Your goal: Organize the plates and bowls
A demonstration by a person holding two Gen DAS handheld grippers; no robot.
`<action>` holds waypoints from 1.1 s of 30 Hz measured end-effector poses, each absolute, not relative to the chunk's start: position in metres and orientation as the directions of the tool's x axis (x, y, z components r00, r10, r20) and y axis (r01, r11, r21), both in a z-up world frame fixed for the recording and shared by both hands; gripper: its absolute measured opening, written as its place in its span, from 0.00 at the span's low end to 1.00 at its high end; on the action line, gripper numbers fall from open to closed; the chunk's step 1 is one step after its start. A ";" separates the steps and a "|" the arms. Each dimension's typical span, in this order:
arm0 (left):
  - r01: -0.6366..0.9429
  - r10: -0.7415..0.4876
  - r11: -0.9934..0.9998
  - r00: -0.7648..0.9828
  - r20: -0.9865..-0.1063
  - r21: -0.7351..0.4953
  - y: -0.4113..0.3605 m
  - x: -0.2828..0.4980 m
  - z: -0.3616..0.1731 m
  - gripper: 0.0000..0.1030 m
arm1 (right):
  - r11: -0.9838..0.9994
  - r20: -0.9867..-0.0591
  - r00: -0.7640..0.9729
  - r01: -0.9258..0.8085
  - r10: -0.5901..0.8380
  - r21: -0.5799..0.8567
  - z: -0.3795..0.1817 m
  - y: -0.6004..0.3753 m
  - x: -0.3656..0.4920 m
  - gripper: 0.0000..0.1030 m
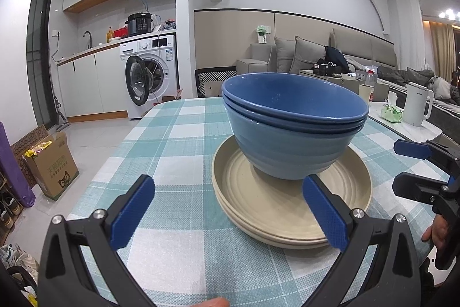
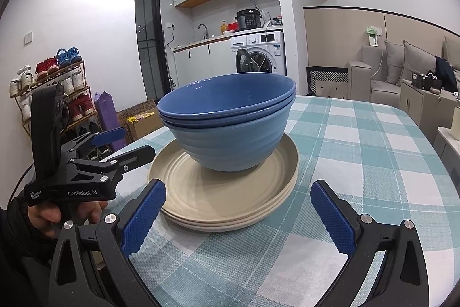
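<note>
Jaws are spread wide on both tools, nothing pinched between the blue ribbed pads. Left gripper (image 1: 228, 209) is seen low over a teal-and-white checked woven tablecloth (image 1: 172, 134), its right pad (image 1: 325, 216) overlapping the near rim of the plates in the left wrist view; contact cannot be told. Right gripper (image 2: 238, 213) is likewise held apart over the cloth, left pad (image 2: 143, 216) just beside the plate rim at 7 o'clock of the stack, right pad (image 2: 332, 216) over bare cloth at 5 o'clock.

Task items are stacked at table centre: two glossy blue ribbed ceramic bowls (image 1: 293, 128), nested one inside the other, are seated upright on a pile of shallow beige round plates (image 1: 276, 209) with ringed floors. Bowls are set toward the far side of the top plate. At least two plates are counted by their rims; three rims seem visible in the right wrist view.

In the left wrist view the right tool is seen at 3 o'clock, with a hand (image 1: 437, 232) below it. In the right wrist view the left tool is seen at 9 o'clock, marked GenRobot.AI, gripped by a hand (image 2: 57, 213).

Background noted: white front-loading washing machine (image 1: 149, 74) at 10 o'clock, door open; grey fabric sofa (image 1: 302, 53) at 1 o'clock; white electric kettle (image 1: 417, 102) at 3 o'clock; brown cardboard box (image 1: 51, 166) on floor at 9 o'clock; metal shoe rack (image 2: 54, 88) with shoes.
</note>
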State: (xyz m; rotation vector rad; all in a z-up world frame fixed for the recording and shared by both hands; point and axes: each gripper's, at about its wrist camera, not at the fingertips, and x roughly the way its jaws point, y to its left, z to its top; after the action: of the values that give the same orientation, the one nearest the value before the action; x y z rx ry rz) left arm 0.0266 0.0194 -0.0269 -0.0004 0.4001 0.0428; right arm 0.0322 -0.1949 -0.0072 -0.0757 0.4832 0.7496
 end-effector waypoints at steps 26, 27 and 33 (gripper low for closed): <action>-0.037 0.038 0.999 0.920 -0.390 0.011 0.019 0.026 -0.027 1.00 | 0.729 -0.452 0.622 -0.677 0.639 0.100 -0.009 -0.194 0.032 0.99; -0.038 0.039 0.999 0.920 -0.390 0.011 0.019 0.026 -0.027 1.00 | 0.730 -0.452 0.623 -0.677 0.639 0.099 -0.009 -0.194 0.032 0.99; -0.031 0.031 0.999 0.920 -0.392 0.006 0.019 0.026 -0.030 1.00 | 0.728 -0.454 0.621 -0.678 0.639 0.098 -0.009 -0.194 0.032 0.99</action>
State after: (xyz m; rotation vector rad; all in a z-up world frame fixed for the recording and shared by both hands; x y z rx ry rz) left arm 0.0262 0.0188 -0.0295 -0.0004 0.4027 0.0320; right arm 0.0323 -0.1936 -0.0089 -0.0854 0.4875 0.7583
